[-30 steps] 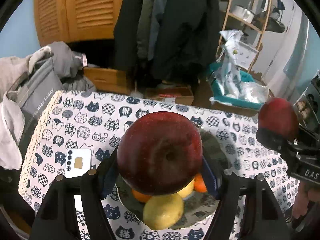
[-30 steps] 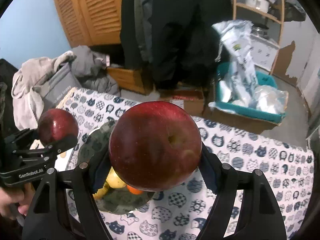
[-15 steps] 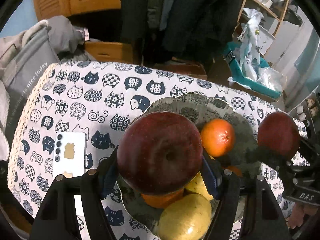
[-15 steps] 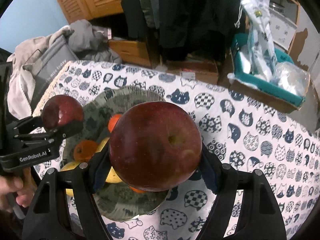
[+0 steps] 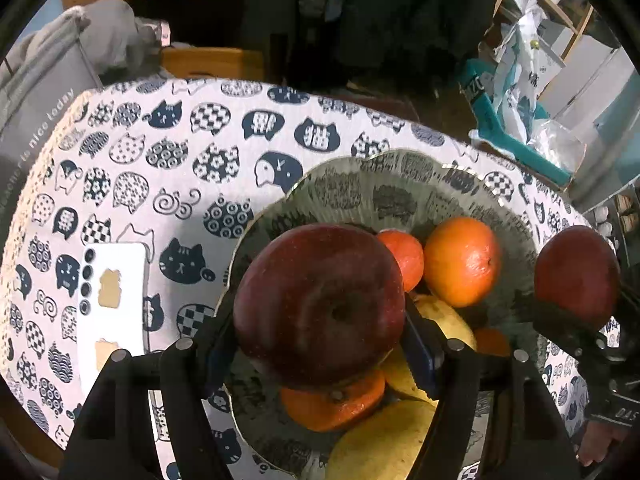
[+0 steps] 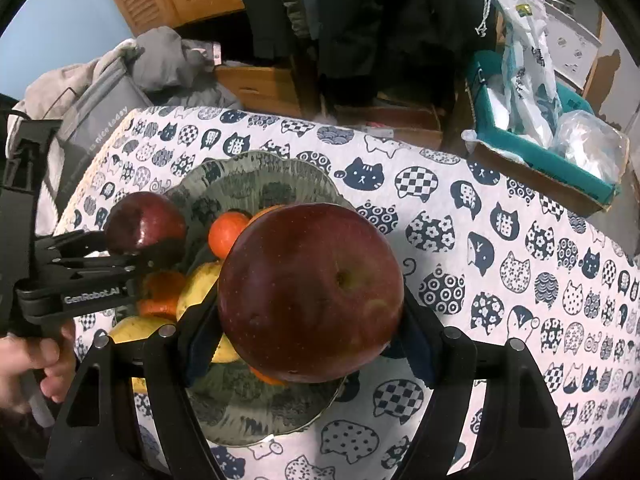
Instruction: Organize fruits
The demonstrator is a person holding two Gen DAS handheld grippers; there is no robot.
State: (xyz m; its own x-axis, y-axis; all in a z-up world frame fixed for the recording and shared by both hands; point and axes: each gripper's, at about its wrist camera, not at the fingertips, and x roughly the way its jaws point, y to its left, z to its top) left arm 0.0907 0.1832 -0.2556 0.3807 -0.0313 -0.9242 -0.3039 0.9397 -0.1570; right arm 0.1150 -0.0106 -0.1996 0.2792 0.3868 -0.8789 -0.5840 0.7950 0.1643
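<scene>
My left gripper [image 5: 320, 332] is shut on a dark red apple [image 5: 320, 304] and holds it just above a grey patterned plate [image 5: 380, 188] with oranges [image 5: 462, 262] and yellow pears [image 5: 380, 444]. My right gripper [image 6: 310, 328] is shut on a second red apple [image 6: 310, 292] above the plate's right side [image 6: 256, 412]. Each gripper's apple shows in the other view: the right one's apple [image 5: 576, 276] at the plate's right rim, the left one's apple [image 6: 144, 224] over its left part.
A white phone [image 5: 110, 308] lies on the cat-print tablecloth [image 5: 160, 160] left of the plate. Beyond the far table edge are grey clothes [image 6: 100, 80], cardboard boxes [image 6: 260, 84] and a teal tray with bags [image 6: 540, 128]. The cloth right of the plate [image 6: 520, 260] is bare.
Both grippers have come down and forward over the plate with their apples still held. The plate and its fruit now fill more of both views.
</scene>
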